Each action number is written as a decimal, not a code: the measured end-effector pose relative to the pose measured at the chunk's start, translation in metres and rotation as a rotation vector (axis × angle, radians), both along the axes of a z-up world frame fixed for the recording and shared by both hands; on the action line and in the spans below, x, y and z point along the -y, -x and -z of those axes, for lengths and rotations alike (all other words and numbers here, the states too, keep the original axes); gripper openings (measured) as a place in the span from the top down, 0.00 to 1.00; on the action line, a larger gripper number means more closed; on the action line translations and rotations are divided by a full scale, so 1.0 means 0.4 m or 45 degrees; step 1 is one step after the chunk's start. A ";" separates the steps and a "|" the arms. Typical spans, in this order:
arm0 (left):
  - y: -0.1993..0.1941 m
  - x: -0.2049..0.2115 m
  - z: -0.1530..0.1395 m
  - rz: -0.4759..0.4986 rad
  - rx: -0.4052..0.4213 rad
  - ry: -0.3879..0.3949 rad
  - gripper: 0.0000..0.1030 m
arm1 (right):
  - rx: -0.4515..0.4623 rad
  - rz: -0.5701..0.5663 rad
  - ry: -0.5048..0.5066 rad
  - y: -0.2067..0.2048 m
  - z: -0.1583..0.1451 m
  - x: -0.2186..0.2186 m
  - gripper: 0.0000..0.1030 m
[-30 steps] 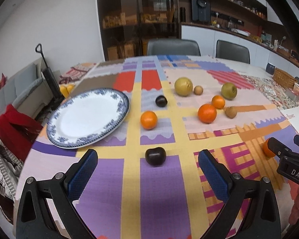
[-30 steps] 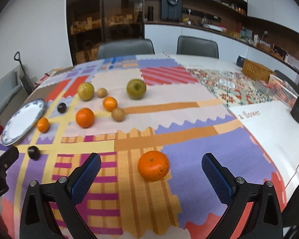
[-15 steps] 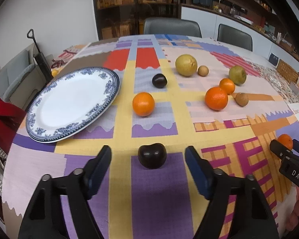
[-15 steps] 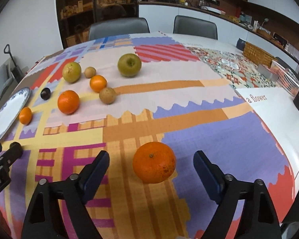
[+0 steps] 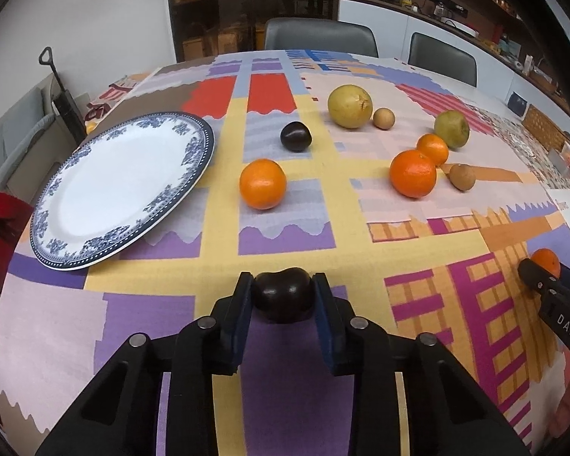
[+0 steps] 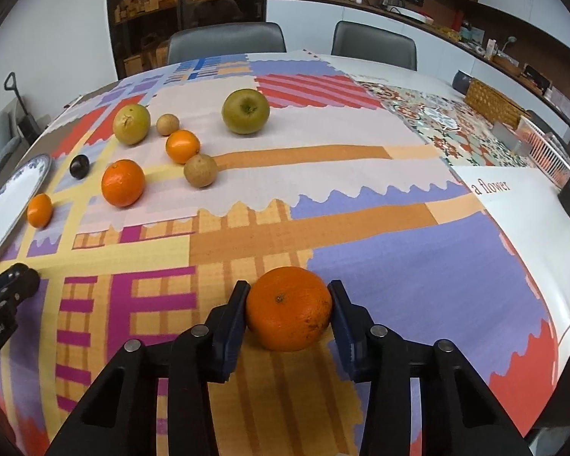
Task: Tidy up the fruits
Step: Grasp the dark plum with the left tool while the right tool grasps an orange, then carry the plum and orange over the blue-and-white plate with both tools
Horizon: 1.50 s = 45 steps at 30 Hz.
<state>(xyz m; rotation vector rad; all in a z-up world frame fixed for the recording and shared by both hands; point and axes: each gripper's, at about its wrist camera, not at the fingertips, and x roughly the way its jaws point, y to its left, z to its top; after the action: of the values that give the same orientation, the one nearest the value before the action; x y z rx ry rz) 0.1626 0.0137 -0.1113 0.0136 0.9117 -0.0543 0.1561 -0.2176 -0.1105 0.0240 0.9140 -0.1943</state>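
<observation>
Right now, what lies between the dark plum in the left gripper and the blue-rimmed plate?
Nothing but bare tablecloth: in the left wrist view, no fruit sits between the dark plum, on which the left gripper is closing, and the plate.

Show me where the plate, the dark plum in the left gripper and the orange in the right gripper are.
plate (image 5: 72,245), left wrist view, on its blue patterned near rim.
dark plum (image 5: 283,294), left wrist view, middle of its front, between the pads.
orange (image 6: 288,309), right wrist view, middle of its peel, between the pads.

plate (image 5: 95,205) at desk's (image 5: 285,247) left; fruits scattered to its right. plum (image 5: 283,294) at near edge; orange (image 6: 288,307) further right; chairs (image 5: 319,36) behind desk.
</observation>
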 end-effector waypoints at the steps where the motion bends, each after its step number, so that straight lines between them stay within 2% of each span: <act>1: 0.001 0.000 0.000 0.002 0.001 -0.001 0.70 | 0.000 -0.008 0.007 0.000 0.000 0.000 0.59; 8: 0.009 -0.003 -0.012 0.035 -0.007 0.015 0.70 | 0.010 -0.085 0.005 0.001 -0.014 -0.014 0.59; 21: 0.055 -0.039 -0.089 0.038 0.044 0.039 0.70 | 0.091 -0.308 -0.091 0.010 -0.085 -0.090 0.59; 34: 0.086 -0.113 -0.166 -0.033 0.101 0.074 0.71 | 0.141 -0.537 -0.156 0.011 -0.163 -0.193 0.59; 45: 0.087 -0.203 -0.192 -0.114 0.138 0.051 0.71 | 0.129 -0.731 -0.225 -0.027 -0.200 -0.310 0.59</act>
<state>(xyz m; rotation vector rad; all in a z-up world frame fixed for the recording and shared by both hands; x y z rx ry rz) 0.1278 0.0950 -0.0346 -0.0612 0.8021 0.0110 0.1670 -0.0936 -0.0307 -0.0643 0.8016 0.4182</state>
